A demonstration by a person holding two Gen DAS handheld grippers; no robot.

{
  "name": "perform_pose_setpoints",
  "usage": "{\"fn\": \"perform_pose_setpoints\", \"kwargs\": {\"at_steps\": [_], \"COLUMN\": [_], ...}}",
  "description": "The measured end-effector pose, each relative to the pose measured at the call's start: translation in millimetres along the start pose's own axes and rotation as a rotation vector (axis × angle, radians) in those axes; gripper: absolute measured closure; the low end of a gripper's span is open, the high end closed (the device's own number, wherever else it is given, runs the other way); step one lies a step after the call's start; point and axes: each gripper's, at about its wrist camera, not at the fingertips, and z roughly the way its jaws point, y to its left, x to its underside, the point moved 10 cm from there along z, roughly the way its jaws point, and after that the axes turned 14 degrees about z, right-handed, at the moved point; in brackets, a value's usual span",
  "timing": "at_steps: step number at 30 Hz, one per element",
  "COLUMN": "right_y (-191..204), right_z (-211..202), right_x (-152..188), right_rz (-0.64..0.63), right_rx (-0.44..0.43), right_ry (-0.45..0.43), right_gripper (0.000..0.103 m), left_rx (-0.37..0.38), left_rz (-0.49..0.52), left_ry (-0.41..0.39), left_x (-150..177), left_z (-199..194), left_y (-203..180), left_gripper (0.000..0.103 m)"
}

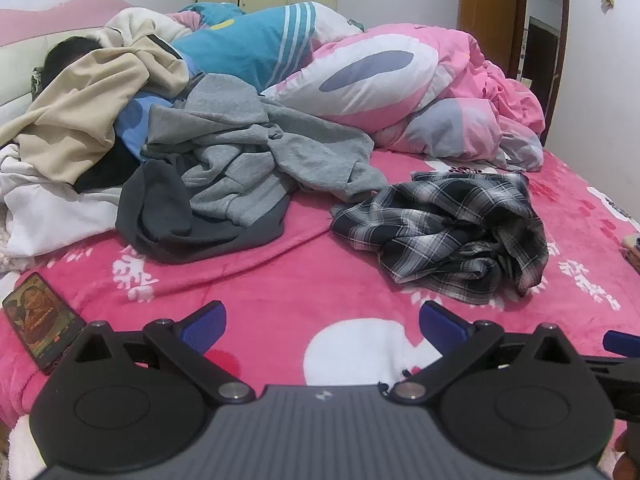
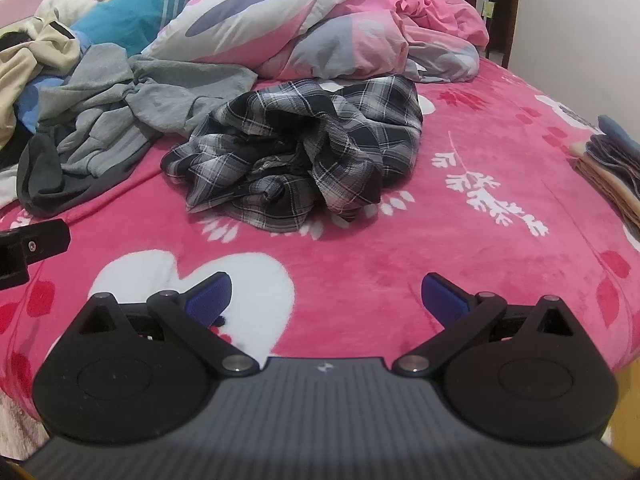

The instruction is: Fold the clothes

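Right wrist view: both my grippers (image 2: 325, 298) (image 1: 322, 326) hang released over the bed's (image 2: 500, 264) near edge, facing the crumpled plaid shirt (image 2: 296, 160), ready to pick it up.

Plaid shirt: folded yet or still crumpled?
Crumpled. The plaid shirt lies bunched in a heap on the pink blanket, with no flat folds or squared edges.

Counted from the plaid shirt (image 1: 444, 236): 1 plaid shirt crumpled mid-blanket; 1 light grey garment (image 1: 256, 152) and 1 dark grey garment (image 1: 180, 216) left of it; 1 phone (image 1: 42, 320) far left; 1 pink duvet (image 1: 420, 92) behind it; 1 stack of folded cloths (image 2: 612, 168) to its right.
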Motion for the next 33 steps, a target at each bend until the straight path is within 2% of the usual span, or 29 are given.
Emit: {"fn": "perform_pose_setpoints", "kwargs": {"at_steps": [13,19,28,33], "right_y": [-4,-6,-8,-9], "right_z": [-3,-5,-7,-7], "right_x": [-1,-1,-1,-1], "right_rz": [0.019,0.027,0.035,0.042], "right_rx": [0.008,0.012,0.015,0.015], "right_ry": [-0.007,-0.01,-0.016,-0.015], "right_gripper": [0.001,0.001,0.001,0.001], "left_rx": [-0.02,0.019,-0.029,-0.005], "left_rz": [0.007,-0.005,0.003,-0.008], "left_ry": [-0.02,0.013,0.031,0.021], "left_x": [1,8,16,14], "left_z": [1,7,8,5], "left_y": [-1,-1,0,-1], "left_gripper": [0.0,0.0,0.0,0.0]}}
